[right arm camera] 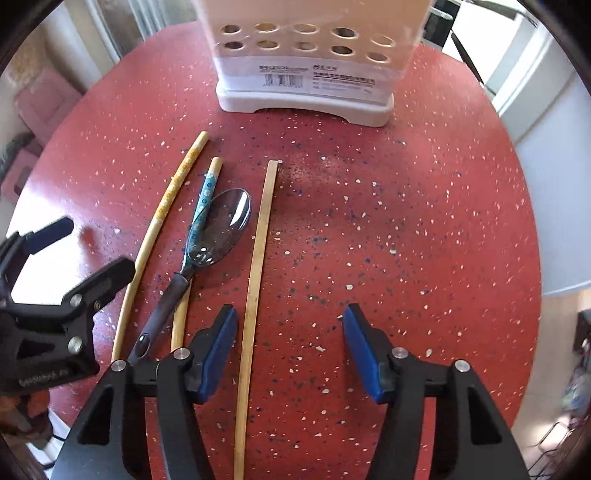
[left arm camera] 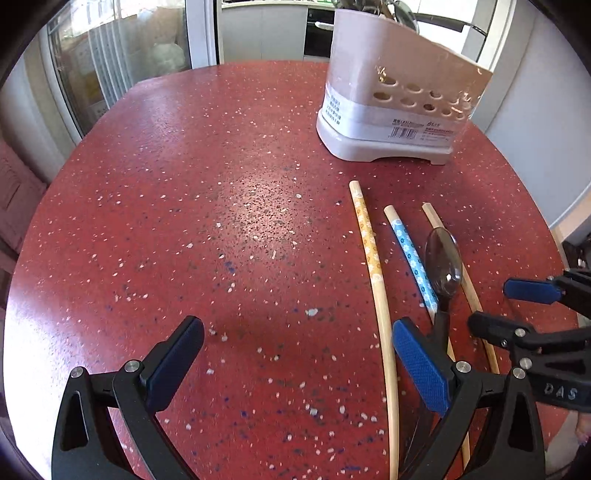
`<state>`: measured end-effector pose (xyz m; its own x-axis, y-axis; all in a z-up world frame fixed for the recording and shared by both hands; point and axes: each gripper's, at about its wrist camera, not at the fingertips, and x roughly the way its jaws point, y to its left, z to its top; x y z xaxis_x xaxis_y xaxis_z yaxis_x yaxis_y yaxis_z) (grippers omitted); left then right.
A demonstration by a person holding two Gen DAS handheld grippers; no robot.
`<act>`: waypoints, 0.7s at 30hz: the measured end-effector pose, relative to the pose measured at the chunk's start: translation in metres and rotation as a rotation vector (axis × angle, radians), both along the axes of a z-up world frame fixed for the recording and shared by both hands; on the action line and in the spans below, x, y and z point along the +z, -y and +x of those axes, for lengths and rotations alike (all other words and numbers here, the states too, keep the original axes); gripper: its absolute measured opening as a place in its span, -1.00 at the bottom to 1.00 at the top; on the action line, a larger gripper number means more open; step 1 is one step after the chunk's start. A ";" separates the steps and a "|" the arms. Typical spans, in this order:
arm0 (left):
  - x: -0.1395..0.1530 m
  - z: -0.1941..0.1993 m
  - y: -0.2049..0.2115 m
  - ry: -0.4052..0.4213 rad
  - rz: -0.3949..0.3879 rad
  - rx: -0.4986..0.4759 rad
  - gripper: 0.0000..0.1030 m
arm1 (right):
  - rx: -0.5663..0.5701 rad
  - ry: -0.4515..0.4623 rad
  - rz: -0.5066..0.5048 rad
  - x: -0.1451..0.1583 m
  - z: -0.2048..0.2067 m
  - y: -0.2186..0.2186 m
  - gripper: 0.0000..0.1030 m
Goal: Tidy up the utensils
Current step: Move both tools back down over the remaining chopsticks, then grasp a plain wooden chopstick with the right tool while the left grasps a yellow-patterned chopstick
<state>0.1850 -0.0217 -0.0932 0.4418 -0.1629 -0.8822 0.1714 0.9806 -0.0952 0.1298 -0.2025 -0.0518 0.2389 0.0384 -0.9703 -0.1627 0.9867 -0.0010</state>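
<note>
Four utensils lie loose on the red bench (right arm camera: 406, 221) before the holder (right arm camera: 306, 74): three chopsticks and a spoon (right arm camera: 221, 225) resting across the blue one (right arm camera: 205, 199). Our right tool (right arm camera: 290, 347) hangs spread beside the plain chopstick (right arm camera: 258, 258), left tool (left arm camera: 297, 363) spread too (both empty). We risk pinching bare bench, or nudging neighbours askew.

We're looking at a red speckled tabletop (left arm camera: 221, 221) with white and dark flecks all over it, glare washing out the middle. Behind it there's a glass door (left arm camera: 110, 66) on the left and a dark oven front (left arm camera: 317, 35) further back, plus a pinkish padded seat (right arm camera: 44, 107) off the table's left edge.
</note>
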 end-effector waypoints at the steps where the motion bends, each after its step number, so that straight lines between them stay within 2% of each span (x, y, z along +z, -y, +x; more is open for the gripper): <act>1: 0.000 0.002 0.000 -0.004 -0.005 -0.002 1.00 | 0.004 -0.006 -0.001 0.000 0.001 -0.002 0.17; 5: 0.001 0.010 0.008 -0.005 0.020 -0.029 1.00 | 0.026 -0.026 -0.001 0.001 0.006 -0.008 0.01; 9: -0.003 0.017 0.022 -0.029 0.090 -0.069 1.00 | 0.041 -0.046 0.003 0.001 0.012 -0.028 -0.24; 14: 0.000 0.027 0.028 -0.059 0.087 -0.091 1.00 | 0.066 -0.062 0.000 0.004 0.015 -0.037 -0.48; 15: 0.001 0.028 0.031 -0.059 0.088 -0.100 1.00 | 0.068 -0.061 -0.002 0.005 0.017 -0.037 -0.73; 16: 0.002 0.029 0.033 -0.063 0.088 -0.111 1.00 | 0.064 -0.064 0.016 0.005 0.018 -0.036 -0.85; 17: 0.005 0.029 0.034 -0.068 0.085 -0.122 1.00 | 0.061 -0.066 0.033 0.004 0.019 -0.034 -0.87; 19: 0.007 0.031 0.042 -0.073 0.084 -0.141 0.75 | 0.058 -0.063 0.068 0.004 0.021 -0.031 -0.88; 21: 0.010 0.033 0.049 -0.084 0.090 -0.163 0.60 | 0.060 -0.053 0.084 0.005 0.019 -0.028 -0.88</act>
